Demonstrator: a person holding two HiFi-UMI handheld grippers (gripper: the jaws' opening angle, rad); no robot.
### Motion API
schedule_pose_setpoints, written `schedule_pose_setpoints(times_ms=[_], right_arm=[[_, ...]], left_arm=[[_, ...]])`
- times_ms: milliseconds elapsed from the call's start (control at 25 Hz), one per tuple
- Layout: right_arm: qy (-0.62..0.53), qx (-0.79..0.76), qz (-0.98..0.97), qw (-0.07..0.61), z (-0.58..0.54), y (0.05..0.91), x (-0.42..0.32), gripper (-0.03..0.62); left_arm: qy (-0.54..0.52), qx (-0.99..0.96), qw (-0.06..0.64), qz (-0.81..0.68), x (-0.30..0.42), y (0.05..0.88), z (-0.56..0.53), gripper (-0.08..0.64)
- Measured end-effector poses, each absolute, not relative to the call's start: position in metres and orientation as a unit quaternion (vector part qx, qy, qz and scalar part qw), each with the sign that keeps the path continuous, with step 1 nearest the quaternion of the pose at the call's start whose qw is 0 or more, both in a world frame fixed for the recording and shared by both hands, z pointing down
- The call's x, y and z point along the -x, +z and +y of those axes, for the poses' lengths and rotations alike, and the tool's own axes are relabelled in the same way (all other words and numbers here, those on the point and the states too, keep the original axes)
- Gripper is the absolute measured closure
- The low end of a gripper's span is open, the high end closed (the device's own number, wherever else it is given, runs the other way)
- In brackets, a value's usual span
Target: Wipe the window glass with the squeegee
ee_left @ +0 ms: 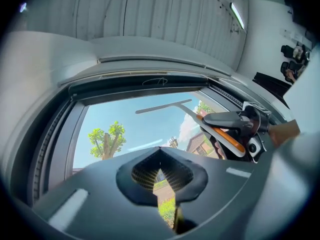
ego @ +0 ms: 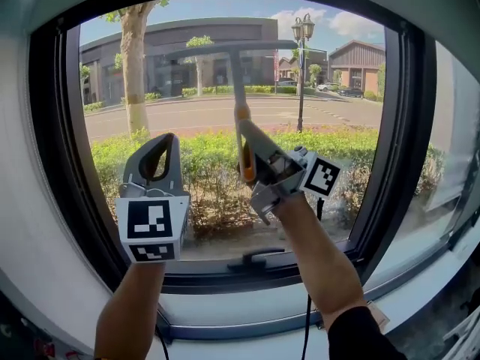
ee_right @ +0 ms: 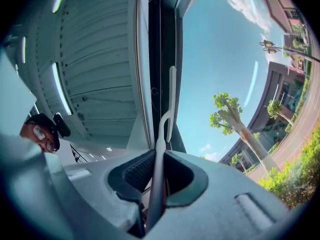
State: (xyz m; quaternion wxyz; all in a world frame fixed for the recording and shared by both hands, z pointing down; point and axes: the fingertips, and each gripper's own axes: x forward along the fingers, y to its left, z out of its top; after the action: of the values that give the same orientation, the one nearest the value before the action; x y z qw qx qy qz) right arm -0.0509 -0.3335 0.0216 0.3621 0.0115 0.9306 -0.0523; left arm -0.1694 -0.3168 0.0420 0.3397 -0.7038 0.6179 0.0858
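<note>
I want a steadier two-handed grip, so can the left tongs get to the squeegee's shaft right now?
Probably yes: the left tongs hang shut beside the squeegee, nothing lies between them, and its shaft is bare above the right tongs. They must open first.

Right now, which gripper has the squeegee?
The right gripper: its jaws clamp the squeegee by its handle. The left gripper is shut with nothing between its jaws.
</note>
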Motion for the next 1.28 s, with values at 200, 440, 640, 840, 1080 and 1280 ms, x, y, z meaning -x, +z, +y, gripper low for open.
schedule_pose_setpoints(times_ms=[200,440,640,840,1080,1280], right_arm=[[-0.034,-0.01,0.924,0.381,-0.341,-0.033,0.024,0.545],[-0.03,-0.016,0.921,0.388,-0.348,-0.067,0.004,0.546],[-0.045,-0.02,0.921,0.386,-0.359,-0.076,-0.002,0.545],[-0.06,-0.026,0.92,0.387,-0.365,-0.065,-0.006,0.545],[-0.071,-0.029,0.921,0.381,-0.365,-0.043,-0.013,0.545],[-0.086,-0.024,0.925,0.369,-0.361,-0.01,-0.019,0.545]], left_arm=[[0.107,0.688,0.36,0.621,0.162,0.001,-0.31,0.543],[0.114,0.671,0.371,0.632,0.154,-0.029,-0.306,0.543],[0.112,0.659,0.373,0.643,0.15,-0.036,-0.304,0.543],[0.104,0.658,0.366,0.65,0.145,-0.029,-0.307,0.543],[0.093,0.665,0.356,0.65,0.135,-0.01,-0.316,0.543],[0.088,0.682,0.33,0.646,0.124,0.015,-0.324,0.543]])
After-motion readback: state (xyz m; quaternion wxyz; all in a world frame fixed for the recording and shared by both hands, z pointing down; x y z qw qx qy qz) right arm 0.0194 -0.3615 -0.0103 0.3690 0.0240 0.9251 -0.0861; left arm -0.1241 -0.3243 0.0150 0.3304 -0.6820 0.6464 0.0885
